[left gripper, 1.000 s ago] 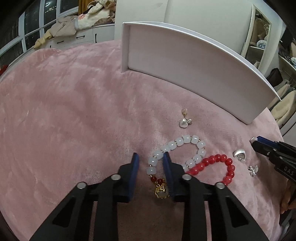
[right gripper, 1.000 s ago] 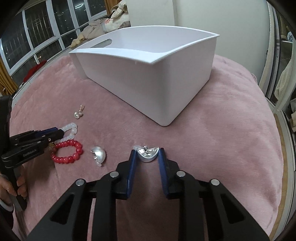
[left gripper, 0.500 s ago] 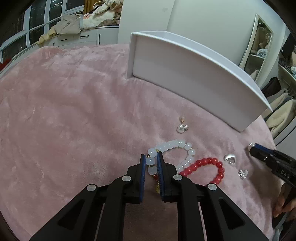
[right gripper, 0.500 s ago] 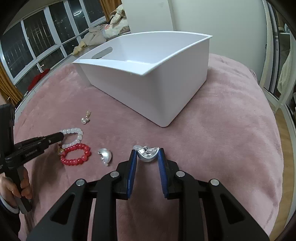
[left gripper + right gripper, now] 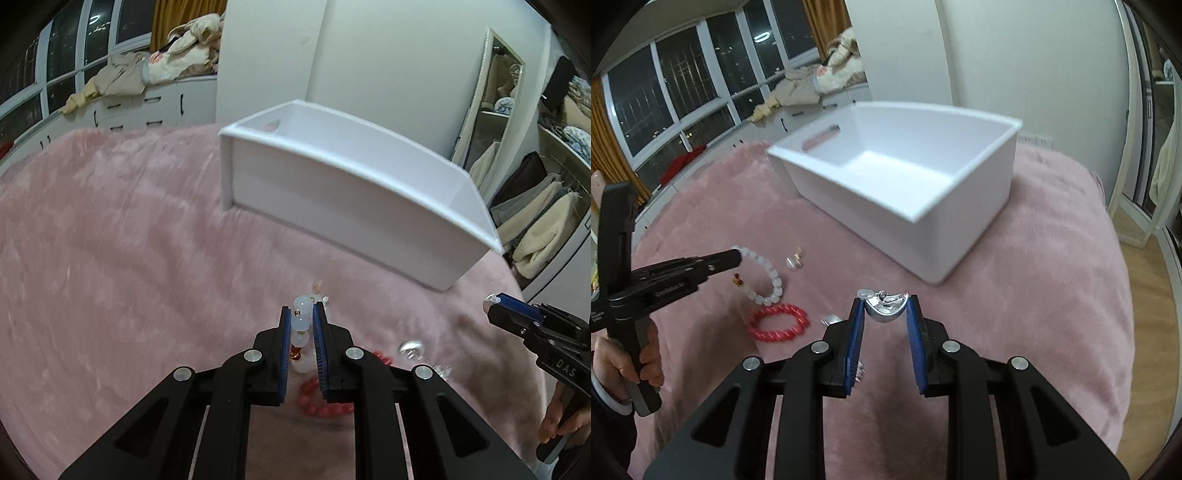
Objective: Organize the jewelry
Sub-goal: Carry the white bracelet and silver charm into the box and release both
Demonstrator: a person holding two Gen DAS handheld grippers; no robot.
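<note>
My left gripper [image 5: 301, 314] is shut on the white bead bracelet [image 5: 300, 325] and holds it lifted off the pink blanket; the bracelet hangs from it in the right wrist view [image 5: 768, 275]. My right gripper [image 5: 886, 304] is shut on a silver heart earring [image 5: 888, 308] and holds it in the air. The white bin [image 5: 975, 206] stands open ahead; it also shows in the left wrist view [image 5: 354, 199]. A red bead bracelet [image 5: 777, 322], a small gold earring [image 5: 795, 260] and a silver heart piece [image 5: 410, 348] lie on the blanket.
The pink blanket [image 5: 110, 258] covers the whole surface. A small crystal piece [image 5: 441, 370] lies near the silver heart. Windows and drawers with piled clothes are at the back left, a mirror and hanging clothes at the right.
My left gripper shut on the white bead bracelet and lifted it off the blanket. My right gripper rose with the silver earring, so the inside of the bin now shows.
</note>
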